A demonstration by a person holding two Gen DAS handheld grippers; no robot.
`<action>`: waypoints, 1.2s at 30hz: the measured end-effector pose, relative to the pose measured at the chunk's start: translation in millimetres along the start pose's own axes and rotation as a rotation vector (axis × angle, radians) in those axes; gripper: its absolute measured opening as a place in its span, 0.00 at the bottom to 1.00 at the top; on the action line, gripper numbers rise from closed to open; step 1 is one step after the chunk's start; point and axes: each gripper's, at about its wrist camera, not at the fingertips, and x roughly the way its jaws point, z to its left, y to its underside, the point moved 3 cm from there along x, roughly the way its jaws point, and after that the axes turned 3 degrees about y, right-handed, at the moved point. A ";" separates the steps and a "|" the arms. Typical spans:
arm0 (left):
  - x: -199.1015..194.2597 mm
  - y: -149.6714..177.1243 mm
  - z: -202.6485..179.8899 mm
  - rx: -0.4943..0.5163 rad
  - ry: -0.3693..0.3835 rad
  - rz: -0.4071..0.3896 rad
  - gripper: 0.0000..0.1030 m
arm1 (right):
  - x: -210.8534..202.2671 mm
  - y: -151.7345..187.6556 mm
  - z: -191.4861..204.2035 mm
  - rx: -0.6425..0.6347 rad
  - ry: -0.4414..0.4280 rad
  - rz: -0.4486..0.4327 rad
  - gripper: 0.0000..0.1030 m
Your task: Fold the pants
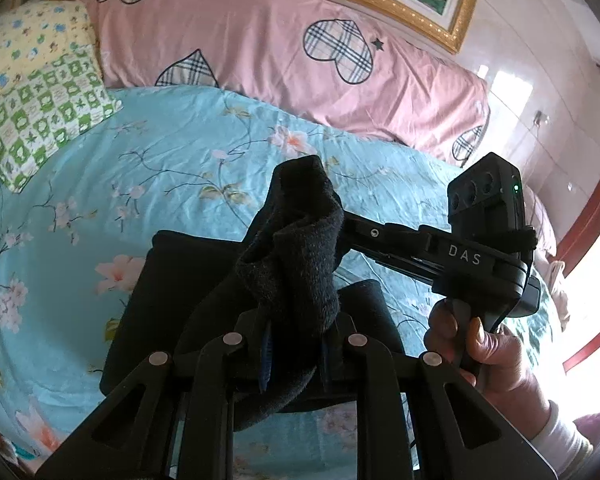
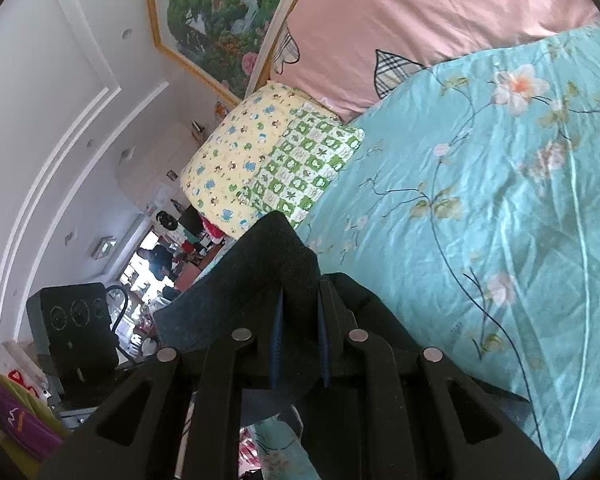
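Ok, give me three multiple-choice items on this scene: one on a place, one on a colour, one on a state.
1. Where does the green checked pillow lie?
A. under the pants
B. on the blue sheet, by the pink quilt
C. on the floor

2. What colour are the pants?
A. black
B. white
C. red

3. How is the left tool?
A. open, clear of cloth
B. shut on the pants
C. out of view

Answers: 1 B, it rests on the sheet's corner beside the quilt. 2 A, the cloth is dark throughout. 3 B, cloth is pinched between its fingers; the right tool grips it too.
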 end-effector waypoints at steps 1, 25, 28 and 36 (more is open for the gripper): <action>1.6 0.7 -3.8 0.009 0.000 0.001 0.17 | -2.0 0.4 -0.9 0.002 0.001 -0.004 0.16; 41.0 34.8 -52.0 0.193 0.081 0.035 0.59 | -59.7 24.5 -39.9 0.092 0.201 -0.070 0.40; 35.4 37.2 -53.0 0.206 0.110 0.028 0.65 | -70.0 28.6 -36.5 0.096 0.258 -0.086 0.54; 10.8 40.7 -42.5 0.191 0.172 0.009 0.69 | -89.3 40.5 -30.1 0.133 0.385 -0.136 0.72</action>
